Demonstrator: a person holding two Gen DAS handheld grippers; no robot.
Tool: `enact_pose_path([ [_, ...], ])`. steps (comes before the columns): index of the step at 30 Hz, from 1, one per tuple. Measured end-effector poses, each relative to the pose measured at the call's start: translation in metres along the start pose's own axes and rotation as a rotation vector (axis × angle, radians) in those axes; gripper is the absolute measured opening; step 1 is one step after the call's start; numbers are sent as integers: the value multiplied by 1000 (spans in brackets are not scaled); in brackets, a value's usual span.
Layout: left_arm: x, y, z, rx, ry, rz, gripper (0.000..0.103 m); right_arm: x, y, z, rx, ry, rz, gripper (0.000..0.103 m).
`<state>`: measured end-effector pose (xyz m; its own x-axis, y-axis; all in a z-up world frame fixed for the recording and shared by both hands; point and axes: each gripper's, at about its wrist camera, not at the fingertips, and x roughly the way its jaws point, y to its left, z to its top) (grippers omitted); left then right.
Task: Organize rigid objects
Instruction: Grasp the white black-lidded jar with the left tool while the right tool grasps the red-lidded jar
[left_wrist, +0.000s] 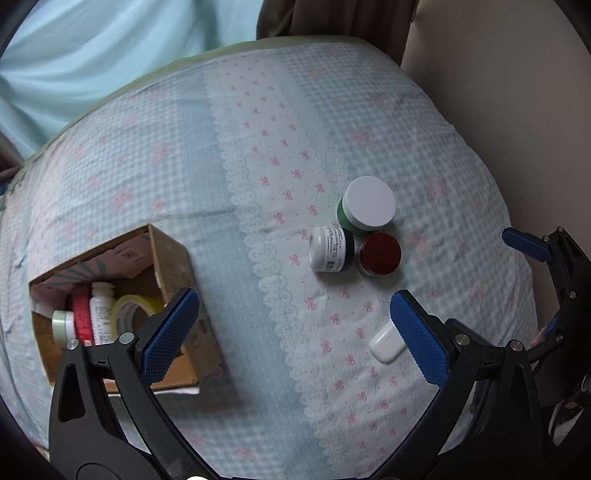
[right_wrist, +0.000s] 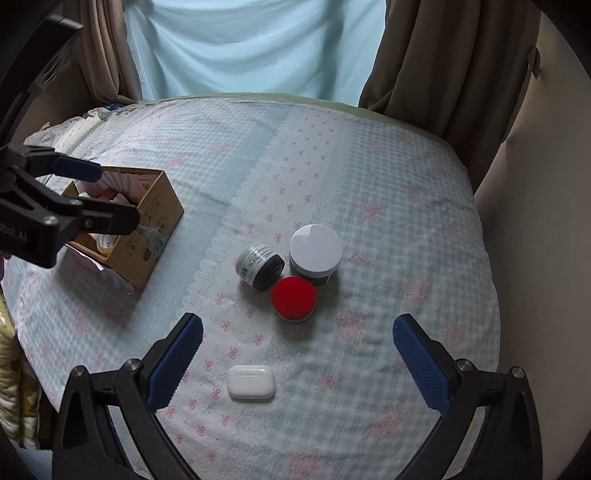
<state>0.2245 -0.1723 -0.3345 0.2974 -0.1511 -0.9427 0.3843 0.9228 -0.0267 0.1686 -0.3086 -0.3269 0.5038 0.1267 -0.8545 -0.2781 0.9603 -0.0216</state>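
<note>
A cardboard box (left_wrist: 173, 258) (right_wrist: 159, 218) holding a tape roll (left_wrist: 135, 306), a white bottle (left_wrist: 101, 310) and other small items sits on the bed at the left. A white-lidded green jar (left_wrist: 369, 205) (right_wrist: 316, 251), a red-lidded jar (left_wrist: 380, 254) (right_wrist: 294, 297) and a small grey jar lying on its side (left_wrist: 330, 249) (right_wrist: 258, 266) cluster mid-bed. A white earbud case (left_wrist: 386, 343) (right_wrist: 252, 382) lies nearer. My left gripper (left_wrist: 291, 332) is open and empty beside the box. My right gripper (right_wrist: 297, 354) is open and empty above the case.
The bed has a checked sheet with pink bows (right_wrist: 388, 206). Curtains (right_wrist: 424, 55) hang behind it and a wall (right_wrist: 535, 221) runs along the right. My right gripper's fingertip (left_wrist: 524, 243) shows at the right of the left wrist view.
</note>
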Motion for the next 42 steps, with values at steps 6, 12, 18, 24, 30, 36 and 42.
enact_pose_path([
  [6,83,-16,15,26,48,-16,103,63,-6,-22,-16,-5,13,97],
  [12,136,-21,21,12,87,-27,102,110,-10,-34,4,-15,27,86],
  [18,158,-18,25,-6,111,-30,98,136,-7,-33,-2,-41,37,81],
  [24,173,-15,24,-20,149,-57,80,153,0,-31,-29,-50,48,70],
  [30,185,-22,25,-10,189,-115,50,162,0,-25,-53,-56,50,59],
  [36,182,-25,28,9,176,-110,46,163,-5,-22,-40,-45,51,50],
  [42,181,-22,33,-12,175,-114,46,160,-3,-22,-32,-34,58,50],
])
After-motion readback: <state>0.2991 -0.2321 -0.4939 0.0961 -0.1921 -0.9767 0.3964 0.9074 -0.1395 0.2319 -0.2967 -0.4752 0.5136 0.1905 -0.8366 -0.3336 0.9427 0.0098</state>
